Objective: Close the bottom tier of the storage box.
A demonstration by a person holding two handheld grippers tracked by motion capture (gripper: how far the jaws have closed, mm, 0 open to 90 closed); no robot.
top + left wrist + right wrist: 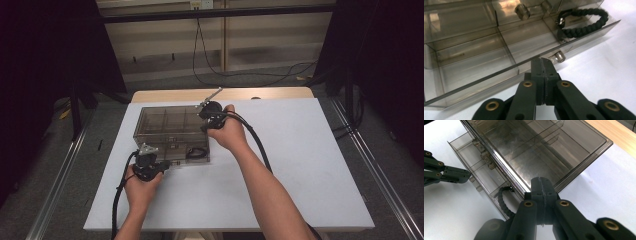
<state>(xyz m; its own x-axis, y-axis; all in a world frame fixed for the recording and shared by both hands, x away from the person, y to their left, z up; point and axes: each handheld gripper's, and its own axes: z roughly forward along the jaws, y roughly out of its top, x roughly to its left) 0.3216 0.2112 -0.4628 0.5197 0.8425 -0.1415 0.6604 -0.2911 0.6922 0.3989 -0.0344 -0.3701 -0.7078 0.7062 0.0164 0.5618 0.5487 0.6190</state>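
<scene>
Two hands in from the near edge, one gripper in each. Left hand point(141, 186) low at the near-left corner of the box point(170, 131), wrist straight, left gripper point(541, 61) pointing at the front wall. Jaws pressed flat together, nothing between them, tips just beside a small metal knob point(559, 56) on the pulled-out drawer point(474, 72); touching or not, cannot tell. Right forearm stretched forward across the white table point(310, 165), right hand point(227, 132) wrapped around the right gripper point(542, 182) at the box's right side. Jaws likewise closed tight on nothing, tips poised above the near corner of the clear lid, seemingly resting on it, contact unclear.

Smoky see-through box on the left half of the table, divided into compartments, front drawer slid out toward the near edge. Black braided cord point(580, 23) looped in the drawer's rightmost compartment. More knobs point(522, 11) farther back on the inner wall. Thick black cables point(257, 145) trailing from both grippers along the forearms. Bare wooden strip point(280, 93) beyond the white surface, dark curtains either side, loose wires point(235, 74) on the floor behind. Nothing between either gripper and the box.
</scene>
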